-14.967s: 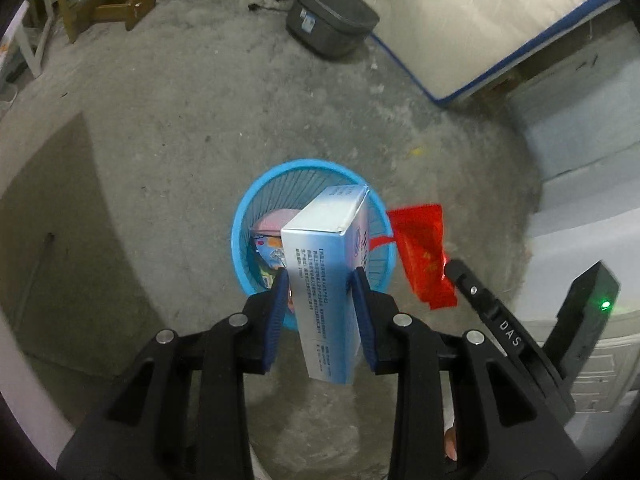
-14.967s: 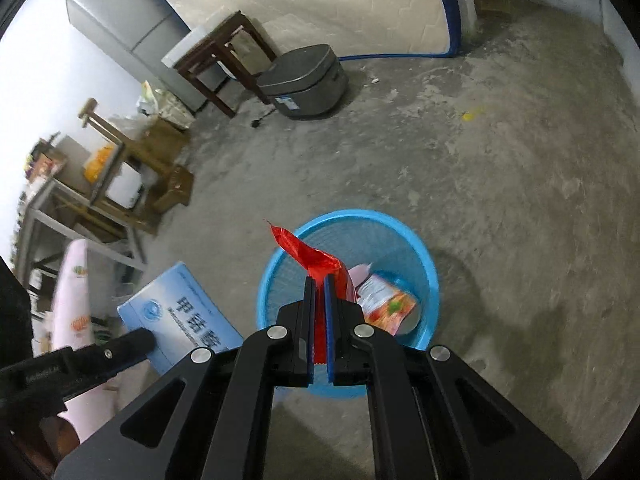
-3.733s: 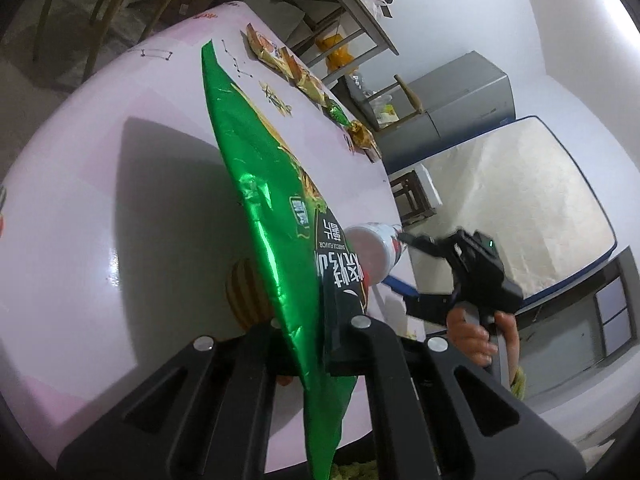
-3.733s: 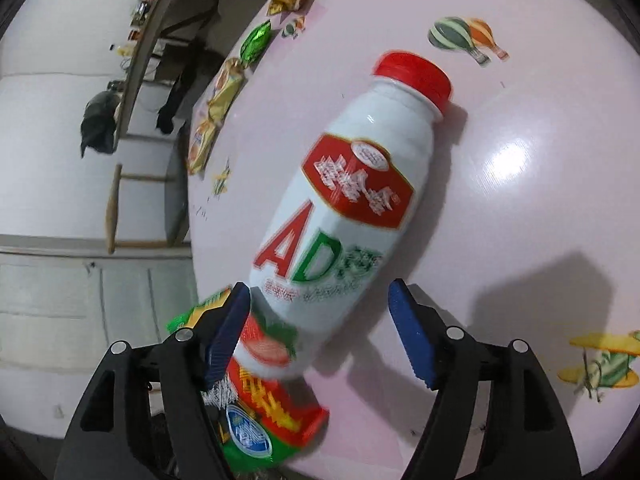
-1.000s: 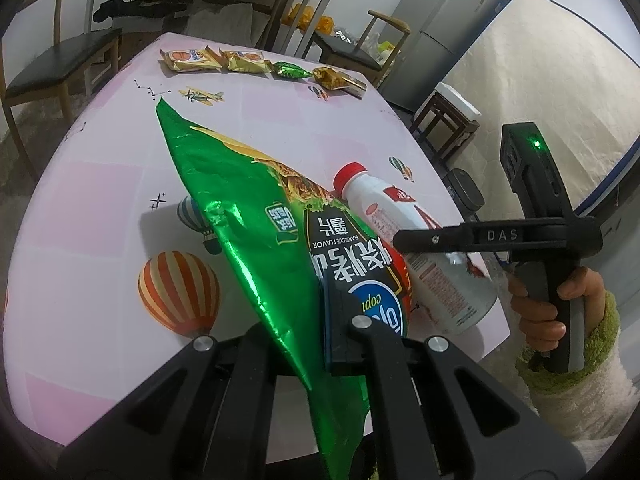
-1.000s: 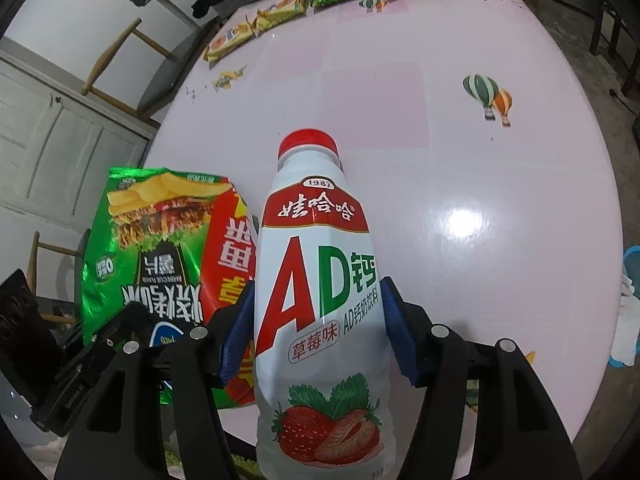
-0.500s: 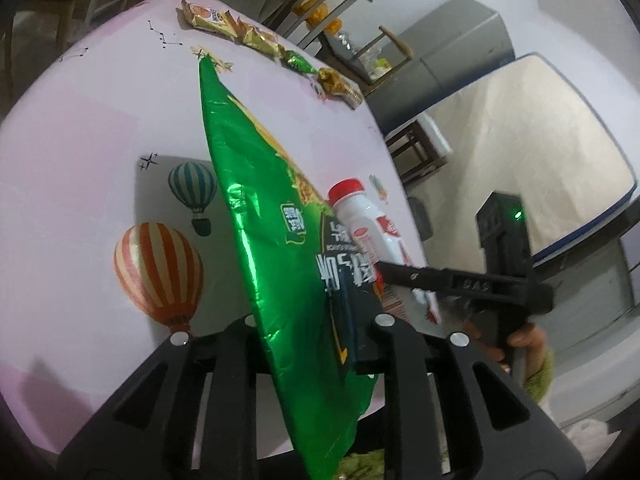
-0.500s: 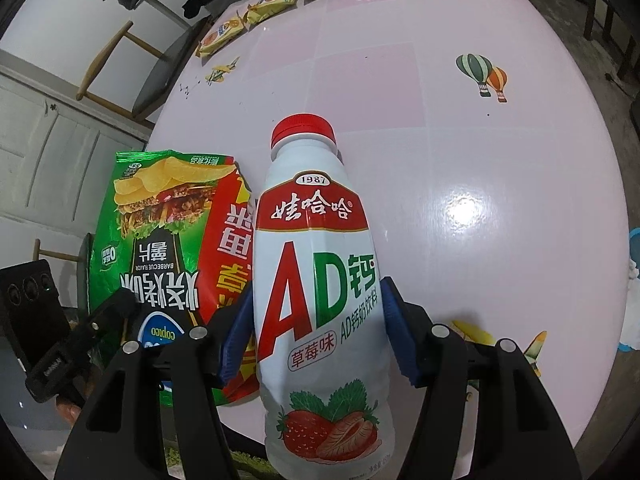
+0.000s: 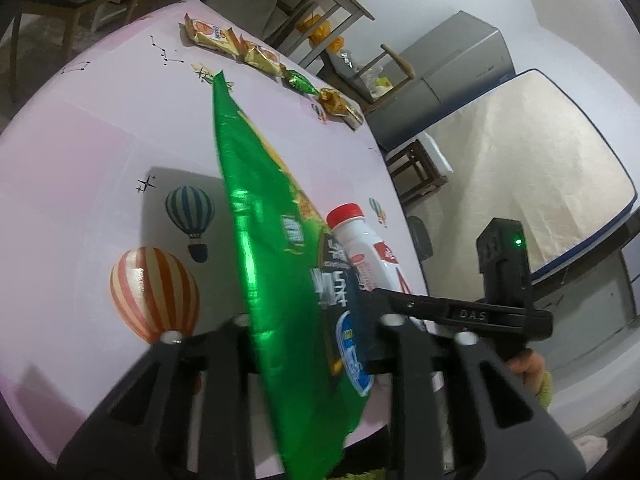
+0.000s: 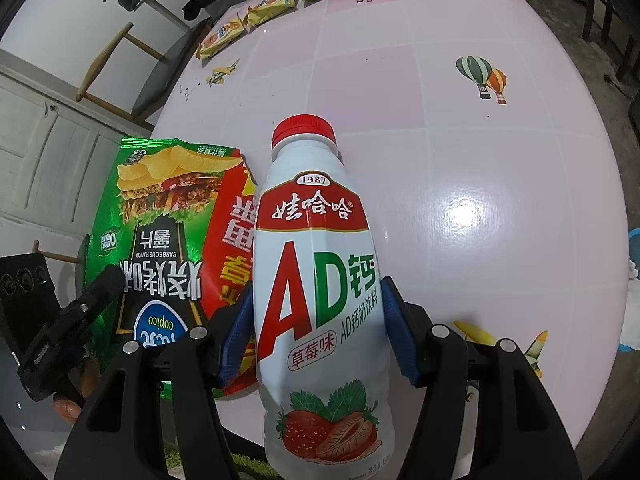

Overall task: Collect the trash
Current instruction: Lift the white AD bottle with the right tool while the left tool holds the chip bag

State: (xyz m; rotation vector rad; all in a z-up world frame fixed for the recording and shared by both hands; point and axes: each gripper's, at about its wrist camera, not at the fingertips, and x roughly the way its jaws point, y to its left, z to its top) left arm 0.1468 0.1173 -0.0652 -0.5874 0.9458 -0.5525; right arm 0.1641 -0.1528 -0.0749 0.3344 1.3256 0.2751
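Note:
A green chip bag [image 9: 280, 264] stands edge-on between the fingers of my left gripper [image 9: 316, 320], above the near edge of the pink table [image 9: 80, 160]. The jaws are closing and their pads still hold the bag. In the right wrist view the bag's printed face [image 10: 160, 232] shows upside down, and the left gripper [image 10: 76, 320] is at its lower left. My right gripper [image 10: 316, 320] is shut on a white bottle [image 10: 316, 272] with a red cap, blue pads pressed on both its sides. The bottle [image 9: 360, 240] hangs just right of the bag.
Several small snack wrappers [image 10: 260, 12] lie in a row at the table's far edge. A wooden chair [image 10: 132, 72] stands behind it. A grey fridge [image 9: 452, 68], a stool [image 9: 416, 168] and a leaning mattress [image 9: 520, 160] are to the right. A blue basket's rim [image 10: 634, 240] shows beside the table.
My left gripper has rolled, turning the chip bag more edge-on, and its fingers stand wider apart on the bag than a second ago. The right gripper and bottle have barely moved.

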